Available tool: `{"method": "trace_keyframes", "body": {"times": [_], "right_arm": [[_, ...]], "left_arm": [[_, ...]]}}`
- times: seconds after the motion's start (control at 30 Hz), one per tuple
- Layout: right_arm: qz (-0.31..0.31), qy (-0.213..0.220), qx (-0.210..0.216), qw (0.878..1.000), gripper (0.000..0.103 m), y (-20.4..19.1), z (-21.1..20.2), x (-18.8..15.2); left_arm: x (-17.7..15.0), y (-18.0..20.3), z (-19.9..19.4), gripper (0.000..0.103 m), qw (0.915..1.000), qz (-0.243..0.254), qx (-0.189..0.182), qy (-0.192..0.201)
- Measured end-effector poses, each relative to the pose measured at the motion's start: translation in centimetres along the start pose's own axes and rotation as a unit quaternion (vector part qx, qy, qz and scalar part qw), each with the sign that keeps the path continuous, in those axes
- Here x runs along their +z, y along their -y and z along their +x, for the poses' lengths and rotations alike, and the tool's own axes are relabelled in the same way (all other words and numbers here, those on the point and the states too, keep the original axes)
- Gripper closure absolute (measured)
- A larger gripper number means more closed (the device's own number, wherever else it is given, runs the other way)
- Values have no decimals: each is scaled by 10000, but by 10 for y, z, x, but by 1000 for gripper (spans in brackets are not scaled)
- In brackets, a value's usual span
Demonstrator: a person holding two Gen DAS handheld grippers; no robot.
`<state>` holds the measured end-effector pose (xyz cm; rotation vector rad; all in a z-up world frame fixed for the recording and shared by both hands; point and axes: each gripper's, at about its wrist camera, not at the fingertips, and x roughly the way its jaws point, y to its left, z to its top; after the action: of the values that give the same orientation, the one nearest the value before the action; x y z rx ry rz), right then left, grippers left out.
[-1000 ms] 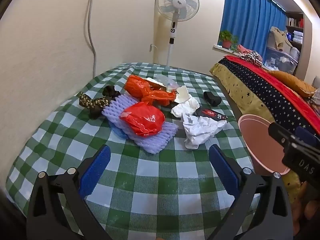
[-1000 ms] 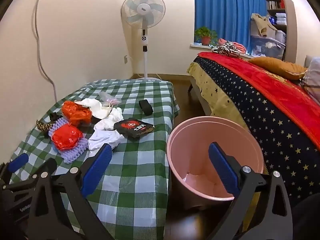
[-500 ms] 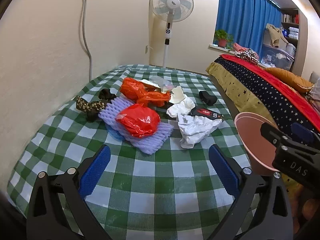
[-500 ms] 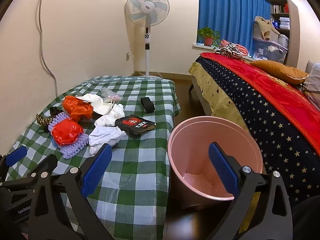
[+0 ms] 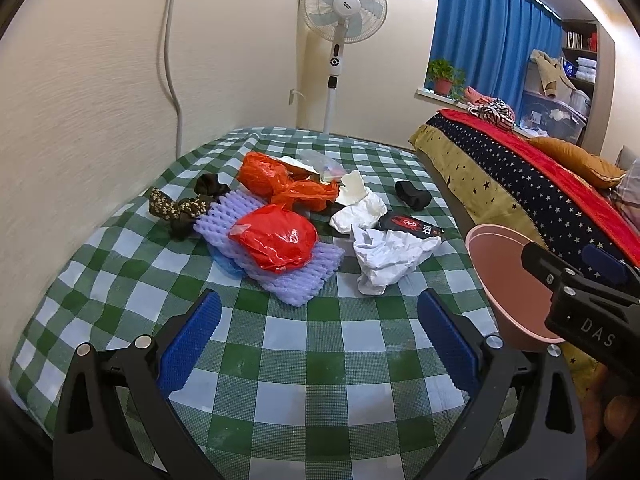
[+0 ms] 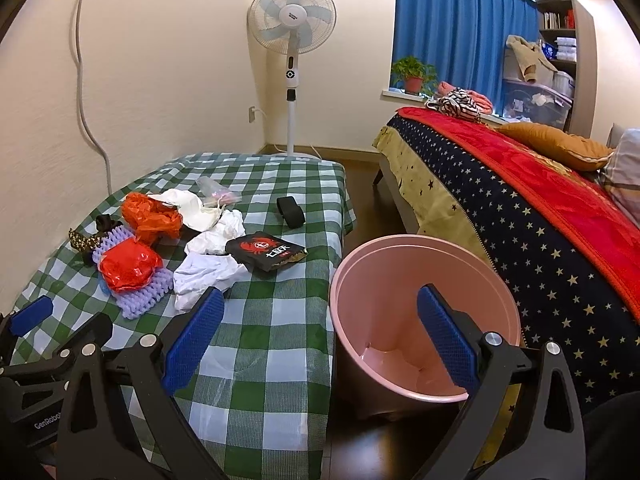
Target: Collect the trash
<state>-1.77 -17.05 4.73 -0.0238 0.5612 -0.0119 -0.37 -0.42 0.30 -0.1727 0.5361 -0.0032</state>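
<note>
Trash lies in a pile on the green checked table (image 5: 304, 360): a red plastic bag (image 5: 276, 242) on purple foam netting (image 5: 296, 276), an orange bag (image 5: 276, 180), crumpled white paper (image 5: 388, 258), a black snack packet (image 5: 412, 228) and a small black roll (image 5: 412, 195). The pile also shows in the right wrist view, with the red bag (image 6: 128, 266) and the black packet (image 6: 266, 250). My left gripper (image 5: 320, 340) is open and empty above the table's near part. My right gripper (image 6: 320, 336) is open and empty over the rim of the pink bin (image 6: 400, 248).
The pink bin (image 5: 500, 280) stands on the floor at the table's right edge. A bed (image 6: 520, 208) with a starred cover is close behind it. A standing fan (image 6: 292, 32) is at the far wall. A patterned dark cloth (image 5: 176, 210) lies left of the pile.
Both grippers have drifted slightly with small view shifts. The trash pile and the bin have not moved. Both grippers stay open.
</note>
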Motion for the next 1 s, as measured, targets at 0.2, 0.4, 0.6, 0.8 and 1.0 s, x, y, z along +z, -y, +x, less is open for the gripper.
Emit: {"method": "trace_keyframes", "body": {"times": [0.2,0.4,0.6,0.8,1.0], "right_arm": [[6,-2,7,10000,8,0,0,0],[5,-8,12,10000,8,-1,1,0],[0,-9,10,10000,8,-1,1,0],[3,-26,27,10000,10,0,1,-1],[28,-53,99,9999,16,0,1,0]], "left_arm": [[-1,-1,1,8,9999,-38,-20,-131],[-2,0,1,8,9999,73,47,-149],[-3,1,2,8,9996,190,108,-189],[-3,3,0,9,9995,248,121,-130],[-3,4,0,19,9995,264,24,-145]]}}
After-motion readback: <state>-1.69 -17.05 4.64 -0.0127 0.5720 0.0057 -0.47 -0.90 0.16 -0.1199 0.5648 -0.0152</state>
